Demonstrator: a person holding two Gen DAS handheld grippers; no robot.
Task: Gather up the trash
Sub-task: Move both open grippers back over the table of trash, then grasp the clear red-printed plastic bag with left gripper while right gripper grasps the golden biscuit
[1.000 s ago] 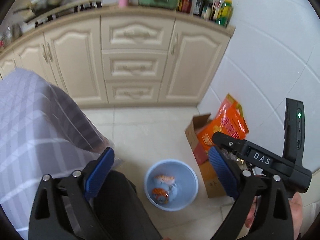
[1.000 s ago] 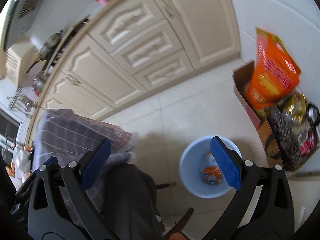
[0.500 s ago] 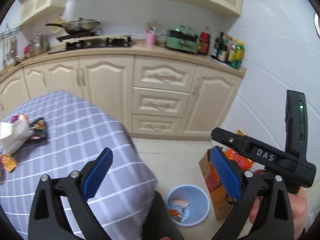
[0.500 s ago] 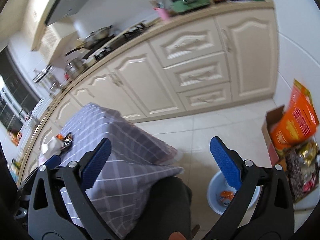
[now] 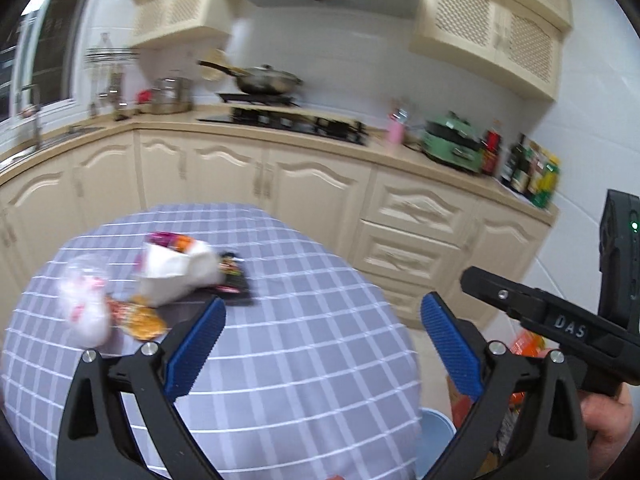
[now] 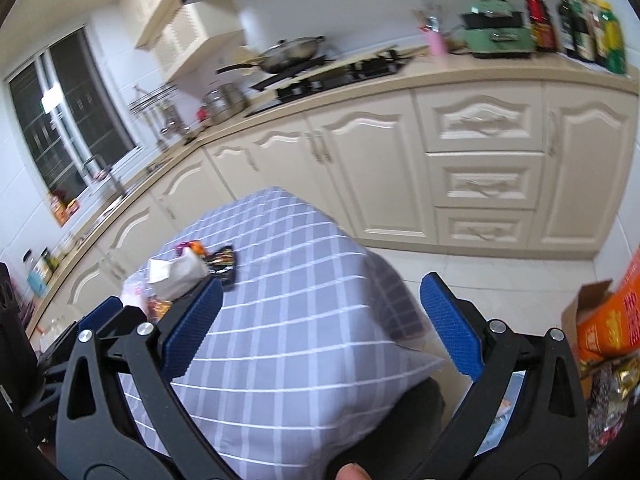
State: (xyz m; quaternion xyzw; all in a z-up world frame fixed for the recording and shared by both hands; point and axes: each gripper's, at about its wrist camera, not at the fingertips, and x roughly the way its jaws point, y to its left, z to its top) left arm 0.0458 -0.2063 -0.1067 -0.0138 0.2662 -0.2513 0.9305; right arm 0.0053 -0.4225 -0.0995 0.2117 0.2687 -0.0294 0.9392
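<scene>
On the table with the purple checked cloth (image 5: pixel 304 360) lies a heap of trash: crumpled white paper (image 5: pixel 172 276), a black wrapper (image 5: pixel 236 280), an orange snack wrapper (image 5: pixel 142 322) and a blurred white plastic bag (image 5: pixel 84 308). My left gripper (image 5: pixel 320 316) is open and empty, above the cloth and to the right of the heap. My right gripper (image 6: pixel 320 300) is also open and empty, over the table's near corner (image 6: pixel 304 320); the white paper (image 6: pixel 176 270) and black wrapper (image 6: pixel 224 260) lie beyond its left finger. Low at the table's right, the blue bin (image 5: pixel 436 436) is mostly hidden.
Cream kitchen cabinets (image 6: pixel 480 184) and a counter with a stove, a pan and bottles run behind the table. A cardboard box with an orange bag (image 6: pixel 604 320) stands on the tiled floor at the right. A hand holds the other gripper's body (image 5: pixel 560 324).
Both views have swung up from the blue bin on the floor to the table top; the trash heap now shows ahead. Both grippers stayed open and empty.
</scene>
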